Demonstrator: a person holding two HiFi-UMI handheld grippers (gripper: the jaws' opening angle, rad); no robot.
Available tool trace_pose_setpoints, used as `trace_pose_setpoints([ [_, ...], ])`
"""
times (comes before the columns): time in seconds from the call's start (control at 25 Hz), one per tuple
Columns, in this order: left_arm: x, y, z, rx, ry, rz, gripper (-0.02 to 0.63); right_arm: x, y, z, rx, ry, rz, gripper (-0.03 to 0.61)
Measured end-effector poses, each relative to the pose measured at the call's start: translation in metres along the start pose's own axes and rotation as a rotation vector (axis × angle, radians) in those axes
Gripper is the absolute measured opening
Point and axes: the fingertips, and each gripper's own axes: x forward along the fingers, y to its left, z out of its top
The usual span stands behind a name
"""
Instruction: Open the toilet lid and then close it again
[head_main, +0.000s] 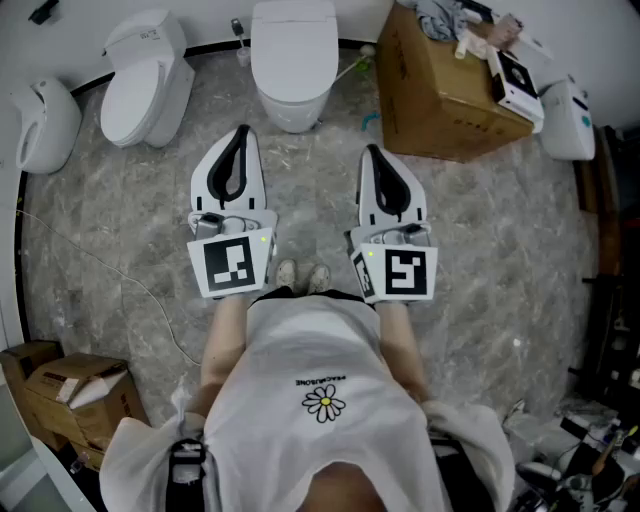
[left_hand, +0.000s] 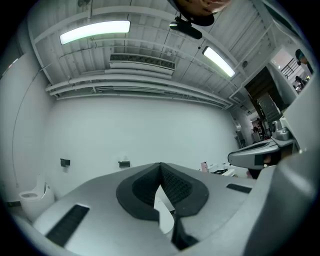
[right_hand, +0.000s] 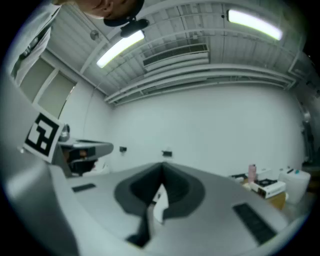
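The toilet (head_main: 292, 100) stands at the far end of the floor, by the wall and straight ahead of the person. It is a smooth, glossy white one-piece with a rounded front. Its toilet lid (head_main: 293, 45) lies down flat, a plain rounded slab. Nearer, and well apart from it, two tools hover side by side over the floor (head_main: 480, 260), which is grey stone with pale marble veining. The left hand-held gripper (head_main: 242, 135) has its jaws pressed together on nothing, dark ribbed pads meeting inside matte white shells. The right hand-held gripper (head_main: 371, 152) is likewise pressed together and empty. A squatter second toilet (head_main: 140, 90) sits far left, and a brown cardboard box (head_main: 430, 100) far right.
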Motion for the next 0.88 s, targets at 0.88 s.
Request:
trace_pose_setpoints([
  [0.88, -0.001, -0.019, -0.022, -0.018, 0.028, 0.107, 0.020, -0.014, -0.031, -0.035, 0.063, 0.042, 0.129, 0.032],
])
